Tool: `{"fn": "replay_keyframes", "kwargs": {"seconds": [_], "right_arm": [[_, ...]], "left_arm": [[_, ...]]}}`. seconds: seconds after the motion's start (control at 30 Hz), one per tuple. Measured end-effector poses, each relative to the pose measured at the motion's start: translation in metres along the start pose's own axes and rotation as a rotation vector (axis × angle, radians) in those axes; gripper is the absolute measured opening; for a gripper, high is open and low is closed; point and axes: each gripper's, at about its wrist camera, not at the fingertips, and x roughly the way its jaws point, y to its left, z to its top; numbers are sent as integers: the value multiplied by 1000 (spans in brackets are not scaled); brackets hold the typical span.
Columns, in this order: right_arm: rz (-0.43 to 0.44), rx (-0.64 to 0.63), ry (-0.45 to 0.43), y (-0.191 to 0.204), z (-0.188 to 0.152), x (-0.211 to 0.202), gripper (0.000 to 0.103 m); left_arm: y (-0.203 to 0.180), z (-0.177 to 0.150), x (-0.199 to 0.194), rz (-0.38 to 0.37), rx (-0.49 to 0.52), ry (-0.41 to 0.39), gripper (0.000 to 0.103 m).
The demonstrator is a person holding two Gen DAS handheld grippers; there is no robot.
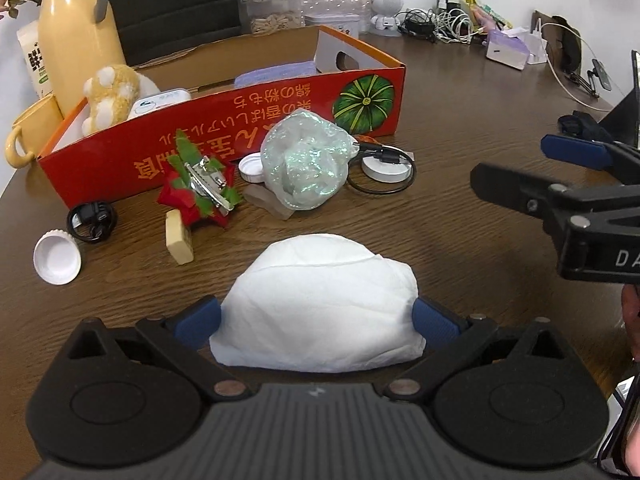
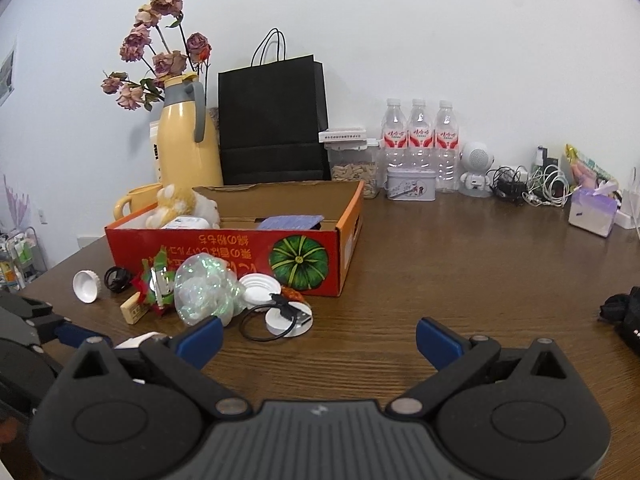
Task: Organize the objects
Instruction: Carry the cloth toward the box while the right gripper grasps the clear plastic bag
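A dark brown wooden table (image 2: 440, 248) with a strong grain stood against a plain white wall (image 2: 400, 40), lit evenly and softly. Along the wall sat a yellow jug (image 2: 186, 148) beside dried pink roses (image 2: 160, 40), a black paper bag (image 2: 274, 120), three water bottles (image 2: 418, 140) and a tangle of cables (image 2: 532, 186). A metal rack (image 2: 18, 256) showed at far left.

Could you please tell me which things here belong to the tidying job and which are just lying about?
Job: red box, tissue, plastic wrap, white caps, hair clip, eraser.
Lying about: water bottles, black bag, flask, chargers.
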Motion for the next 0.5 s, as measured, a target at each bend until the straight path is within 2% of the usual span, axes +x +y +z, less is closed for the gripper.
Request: {"fn": "replay_keyframes", "kwargs": {"seconds": [0.2, 0.47, 0.5], "right_arm": [[6, 2, 4, 2, -3, -1, 103], [3, -5, 10, 5, -3, -3, 103], [5, -8, 12, 6, -3, -3, 103]], "left_arm": [[-2, -9, -3, 1, 4, -61, 101], [-2, -24, -18, 0, 4, -147, 71], [0, -25, -19, 2, 2, -153, 70]]}}
